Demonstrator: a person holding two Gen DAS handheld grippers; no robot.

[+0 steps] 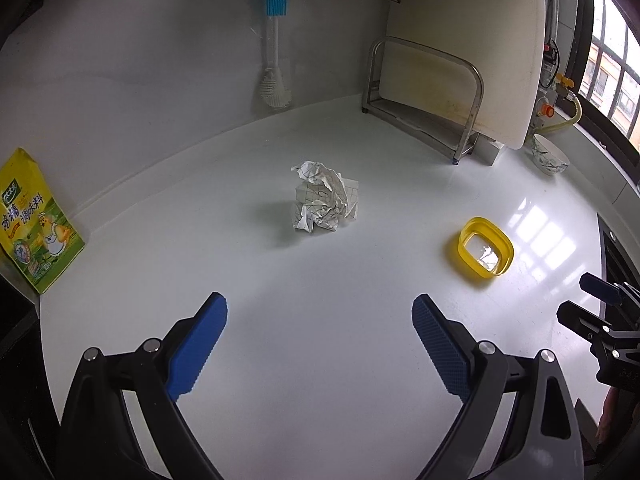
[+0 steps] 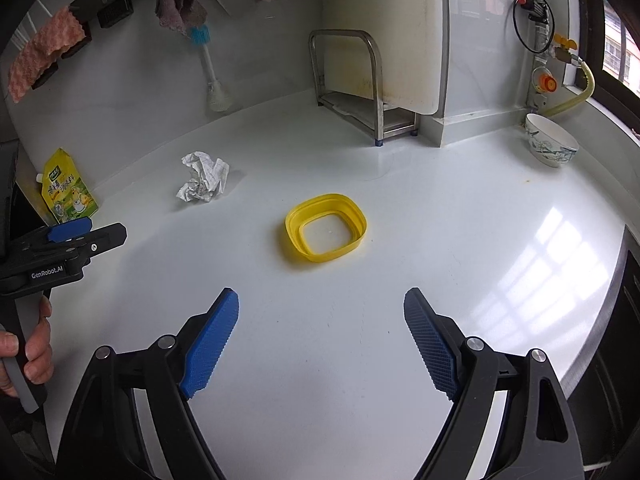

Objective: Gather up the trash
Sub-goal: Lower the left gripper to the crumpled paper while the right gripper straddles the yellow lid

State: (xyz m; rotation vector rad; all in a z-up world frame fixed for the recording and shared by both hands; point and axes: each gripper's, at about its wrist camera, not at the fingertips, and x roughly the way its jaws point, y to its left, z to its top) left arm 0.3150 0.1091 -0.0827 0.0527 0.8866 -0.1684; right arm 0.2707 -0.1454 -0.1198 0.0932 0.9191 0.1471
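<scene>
A crumpled ball of squared paper lies on the white counter, straight ahead of my left gripper, which stands open and empty some way short of it. A yellow plastic ring lies flat ahead of my right gripper, also open and empty. The paper ball shows at the left in the right wrist view, the yellow ring at the right in the left wrist view. A yellow seasoning pouch leans at the counter's left end.
A steel rack with a white cutting board stands at the back wall. A patterned bowl sits at the back right. A blue-headed brush and cloths hang on the wall. A hand holds the left gripper's handle.
</scene>
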